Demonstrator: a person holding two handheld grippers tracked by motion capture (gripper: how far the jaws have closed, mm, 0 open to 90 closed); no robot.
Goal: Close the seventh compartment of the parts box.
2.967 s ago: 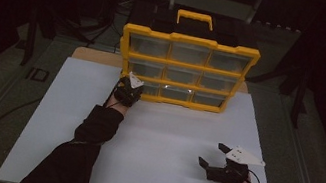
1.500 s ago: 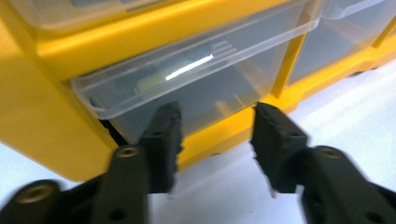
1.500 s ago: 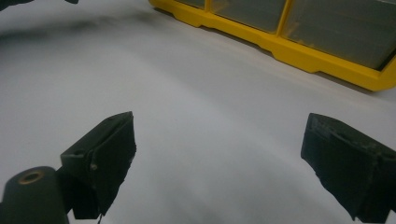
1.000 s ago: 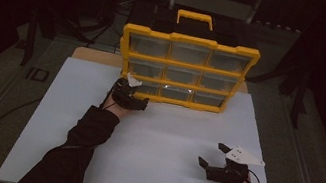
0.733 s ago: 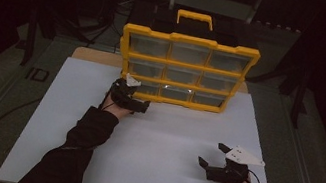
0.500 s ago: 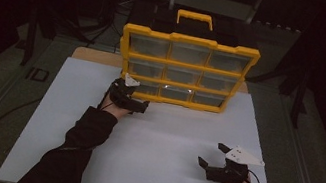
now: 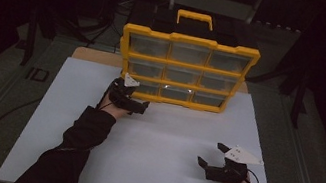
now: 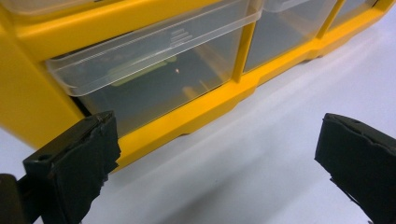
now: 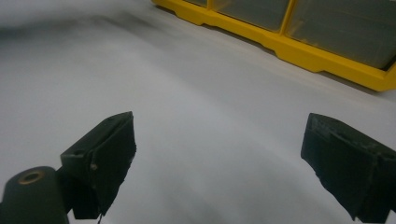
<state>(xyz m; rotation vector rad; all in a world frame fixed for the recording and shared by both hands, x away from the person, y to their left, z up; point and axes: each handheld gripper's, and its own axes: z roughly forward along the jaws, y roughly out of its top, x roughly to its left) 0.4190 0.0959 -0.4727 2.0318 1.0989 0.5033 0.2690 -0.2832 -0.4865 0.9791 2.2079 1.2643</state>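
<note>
A yellow drawer cabinet (image 7: 186,68) with clear plastic drawers stands at the back of the white board (image 7: 151,145). My left gripper (image 7: 140,105) lies just in front of its bottom left drawer (image 7: 145,87). The jaws are open with nothing between them, and they have just been opening. In the left gripper view the left gripper (image 8: 217,135) faces that drawer (image 8: 154,51). The drawer's lip juts forward from the yellow frame (image 8: 28,93), and something greenish lies inside. My right gripper (image 7: 209,154) rests open near the board's front right; in its own view the right gripper (image 9: 219,126) holds nothing.
The cabinet has a yellow carry handle (image 7: 195,18) on top and a black back part. The board lies on a dark table (image 7: 4,89) with raised rails at both sides. Bare board stretches between my two hands.
My left gripper has drawn back a little from the bottom left drawer, and its jaws now point to the right. The right gripper has stayed where it was.
</note>
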